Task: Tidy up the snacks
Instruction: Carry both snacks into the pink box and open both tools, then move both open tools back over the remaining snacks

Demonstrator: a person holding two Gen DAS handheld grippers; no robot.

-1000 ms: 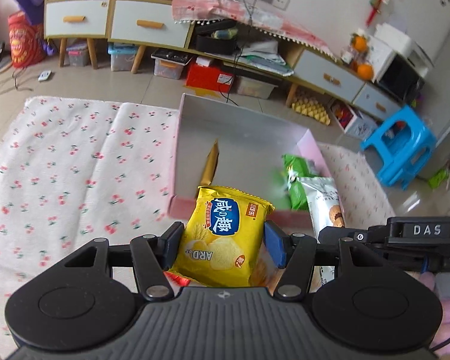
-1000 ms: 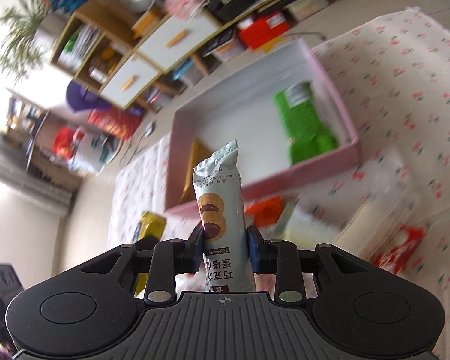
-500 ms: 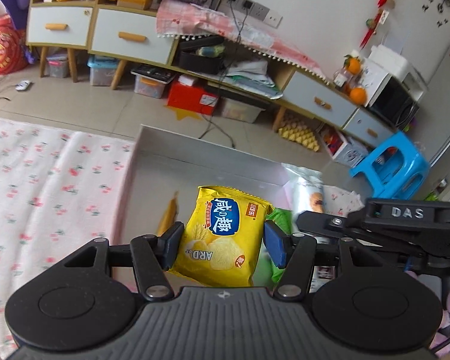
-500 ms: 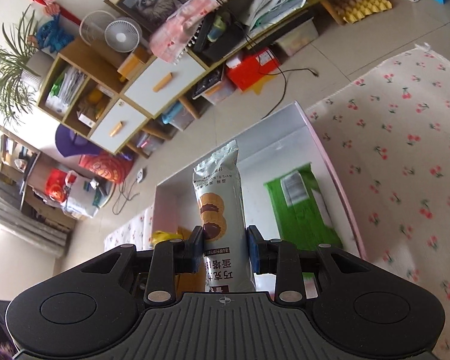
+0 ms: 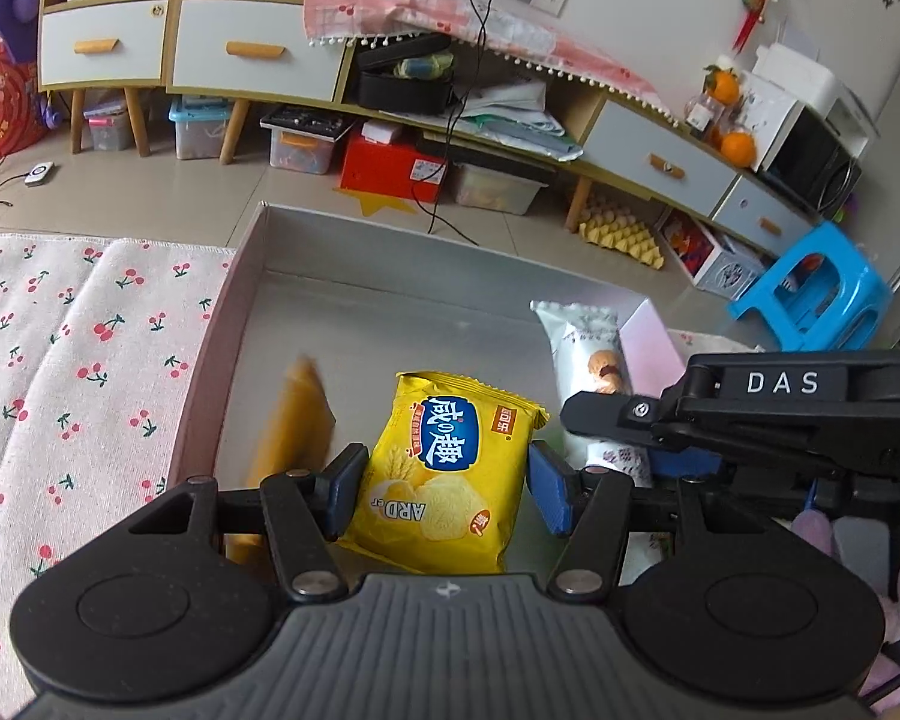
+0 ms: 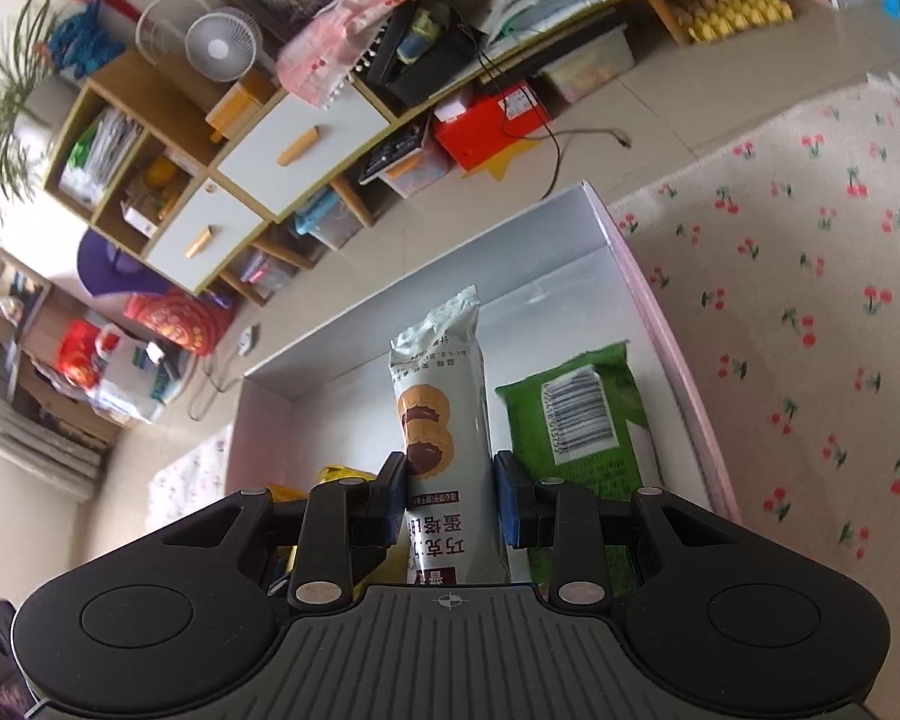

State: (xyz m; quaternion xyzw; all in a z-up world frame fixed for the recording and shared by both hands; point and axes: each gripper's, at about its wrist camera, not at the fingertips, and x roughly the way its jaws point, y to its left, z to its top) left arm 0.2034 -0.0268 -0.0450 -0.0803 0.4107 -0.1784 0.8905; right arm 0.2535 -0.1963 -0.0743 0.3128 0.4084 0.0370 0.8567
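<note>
room: living room, tiled floor, low cabinets point(image 5: 246, 54) along wall, blue stool point(image 5: 810, 288) at right
surface: cherry-print cloth point(image 5: 60, 360) under a shallow pink-walled box point(image 5: 210, 360), pale inside
box contents: green packet point(image 6: 576, 414) lies flat on the right side, barcode up; orange packet point(image 5: 294, 420) lies near the left wall, blurred
why held so: both claws tilt down over the box with 1 snack each, likely so the packs can be dropped in beside the 2 already there
left claw point(image 5: 444, 489): about half open, pads pressed on both side edges of the yellow chip bag point(image 5: 450, 468); bag held face up above the box floor, between orange packet and right claw
right claw point(image 6: 450, 507): nearly closed, clamped on the white cookie pack point(image 6: 444, 408); pack sticks out forward, lengthwise, just left of green packet
contact: cannot tell if either held pack touches the box floor
spacing: 2 claws side by side, close; right claw's body shows at the right edge of the left view
risk: soft bags may crumple or land overlapping
</note>
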